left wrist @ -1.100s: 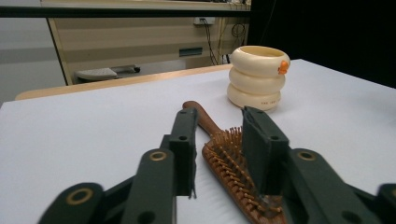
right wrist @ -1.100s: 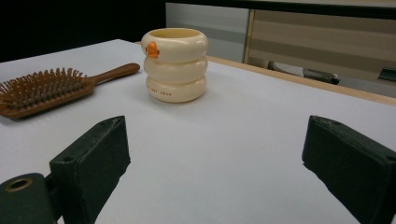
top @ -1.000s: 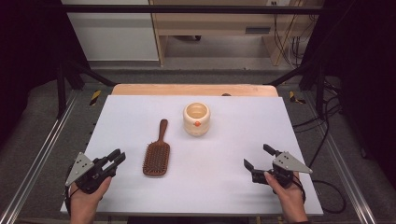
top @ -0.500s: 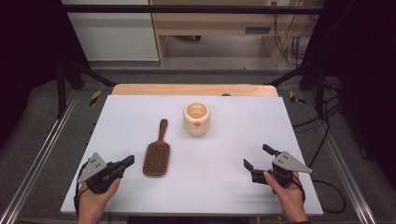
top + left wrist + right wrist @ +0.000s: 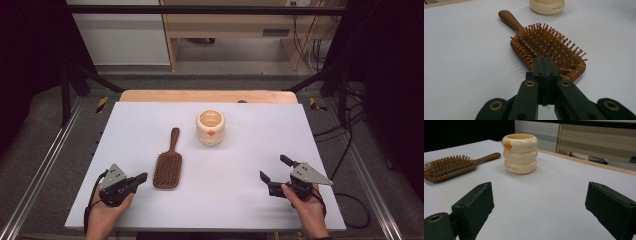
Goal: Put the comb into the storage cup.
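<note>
left gripper (image 5: 141,177): jaws together, empty
brush (image 5: 168,163): just right of it, handle far
right gripper (image 5: 276,169): jaws apart, farther

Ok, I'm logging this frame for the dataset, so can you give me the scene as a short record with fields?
surface: white table
hairbrush: bristles up, handle pointing away from the person
cup: cream, ringed, upright, beyond the brush
left claw: shut, empty, tip just short of the brush head
right claw: open, empty, apart from both things
</note>
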